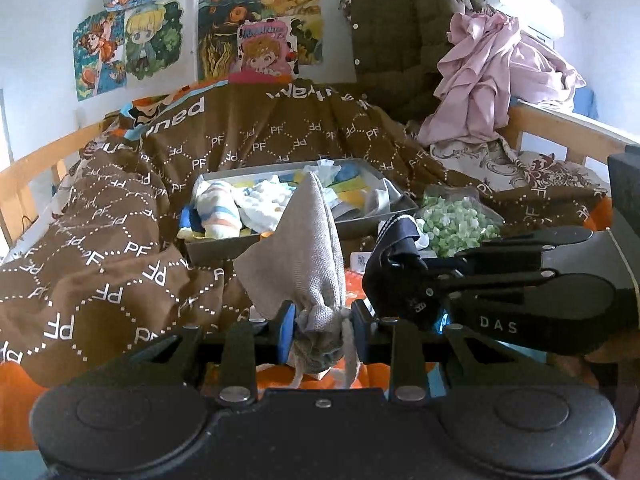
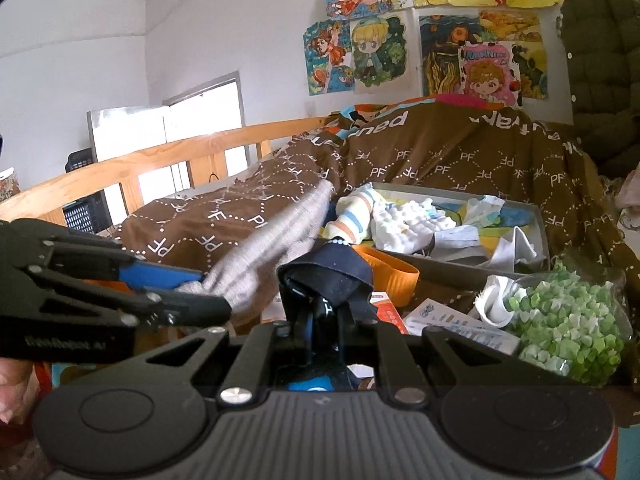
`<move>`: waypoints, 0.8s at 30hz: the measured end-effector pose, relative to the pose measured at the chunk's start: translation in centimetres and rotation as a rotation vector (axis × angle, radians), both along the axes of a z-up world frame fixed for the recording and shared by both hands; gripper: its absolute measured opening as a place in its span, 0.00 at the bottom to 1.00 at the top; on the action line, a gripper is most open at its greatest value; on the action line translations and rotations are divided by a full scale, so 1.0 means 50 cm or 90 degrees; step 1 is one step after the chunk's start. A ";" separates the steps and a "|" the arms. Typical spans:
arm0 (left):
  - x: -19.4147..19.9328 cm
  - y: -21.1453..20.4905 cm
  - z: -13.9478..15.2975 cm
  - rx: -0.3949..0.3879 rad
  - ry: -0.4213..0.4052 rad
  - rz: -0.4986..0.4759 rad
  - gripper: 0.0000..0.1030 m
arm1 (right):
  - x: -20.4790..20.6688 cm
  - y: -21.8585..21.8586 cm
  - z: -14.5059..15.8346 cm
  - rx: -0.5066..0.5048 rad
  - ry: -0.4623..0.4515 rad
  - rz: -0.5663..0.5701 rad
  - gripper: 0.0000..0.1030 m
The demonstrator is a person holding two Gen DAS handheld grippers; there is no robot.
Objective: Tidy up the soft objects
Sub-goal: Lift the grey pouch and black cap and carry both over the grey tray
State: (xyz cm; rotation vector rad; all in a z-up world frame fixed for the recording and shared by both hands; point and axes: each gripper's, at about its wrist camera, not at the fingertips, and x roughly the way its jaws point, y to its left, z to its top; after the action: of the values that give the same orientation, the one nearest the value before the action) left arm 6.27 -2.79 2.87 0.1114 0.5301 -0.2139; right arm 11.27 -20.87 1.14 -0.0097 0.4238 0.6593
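A grey knitted sock (image 1: 308,256) stands up between the blue pads of my left gripper (image 1: 322,320), which is shut on its bunched end. To its right, my right gripper (image 1: 404,292) is shut on a dark navy sock (image 1: 396,252) with a white-dotted edge. In the right wrist view the navy sock (image 2: 332,272) is bundled over my right gripper (image 2: 320,312), and my left gripper (image 2: 208,288) at the left holds the blurred grey sock (image 2: 272,232). Behind both lies a grey box (image 1: 224,250) (image 2: 542,228) with several pale striped socks and cloths in it.
A brown blanket (image 1: 120,240) printed PF covers the bed. A clear bag of green and white pieces (image 1: 456,220) (image 2: 568,328) lies right of the box. Wooden rails (image 2: 160,160) border the bed. An olive quilted jacket (image 1: 400,40) and pink cloth (image 1: 488,80) are piled at the back right.
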 end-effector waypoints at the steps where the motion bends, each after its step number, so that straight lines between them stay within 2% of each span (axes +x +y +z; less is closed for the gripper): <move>1: 0.003 -0.004 -0.001 0.006 0.003 -0.003 0.31 | 0.000 -0.001 0.001 0.001 -0.001 0.000 0.12; 9: 0.025 -0.011 -0.025 0.077 0.010 -0.005 0.31 | 0.003 -0.006 0.002 0.003 0.004 -0.012 0.12; 16: 0.041 -0.014 -0.010 0.096 -0.018 -0.008 0.31 | 0.013 -0.015 0.016 0.013 -0.018 -0.027 0.12; 20: 0.053 -0.021 0.017 0.121 -0.045 -0.029 0.31 | 0.037 -0.031 0.033 0.048 -0.008 -0.037 0.12; 24: 0.083 -0.015 0.089 0.137 -0.085 -0.048 0.31 | 0.080 -0.058 0.076 0.088 -0.011 -0.057 0.12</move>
State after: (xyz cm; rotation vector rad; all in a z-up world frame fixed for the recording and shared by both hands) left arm 10.44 -3.54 7.33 0.3525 0.4149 -0.2206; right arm 15.25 -23.77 4.96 0.1338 0.3599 0.5989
